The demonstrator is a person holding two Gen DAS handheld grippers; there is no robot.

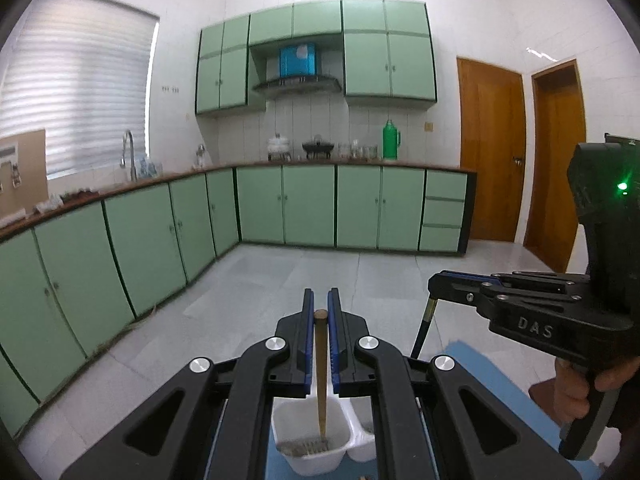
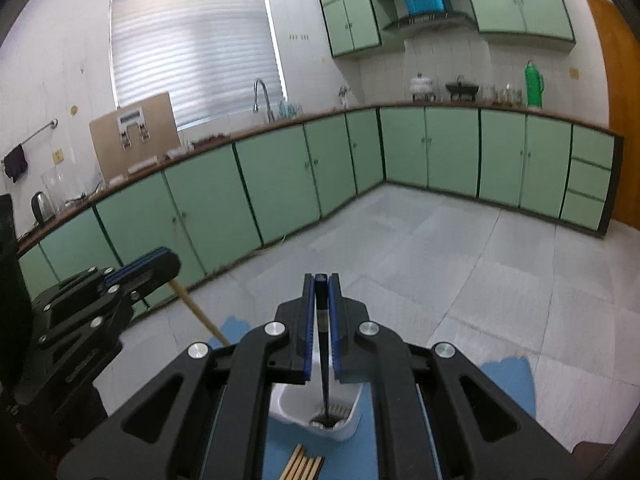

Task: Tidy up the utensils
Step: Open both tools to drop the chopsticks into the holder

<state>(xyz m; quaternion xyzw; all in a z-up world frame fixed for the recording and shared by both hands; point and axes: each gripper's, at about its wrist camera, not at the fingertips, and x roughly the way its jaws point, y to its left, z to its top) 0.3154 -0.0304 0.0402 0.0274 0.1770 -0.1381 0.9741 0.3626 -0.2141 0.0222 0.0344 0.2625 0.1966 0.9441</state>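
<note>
Both my grippers hang over the white caddy (image 1: 308, 440). My left gripper (image 1: 321, 308) pinches a wooden-handled utensil (image 1: 321, 364) and my right gripper (image 2: 321, 292) pinches a black-handled utensil (image 2: 323, 360), tips inside separate compartments. Risk: releasing a tilted handle could tip the light caddy.

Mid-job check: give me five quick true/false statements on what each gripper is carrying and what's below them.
1. The left gripper is shut on a wooden-handled utensil. True.
2. The right gripper is open and empty. False: it is shut on a black-handled utensil.
3. A white plastic caddy sits below the left gripper. True.
4. The caddy stands on a red mat. False: on a blue mat.
5. Bamboo chopsticks lie on the mat. True.
</note>
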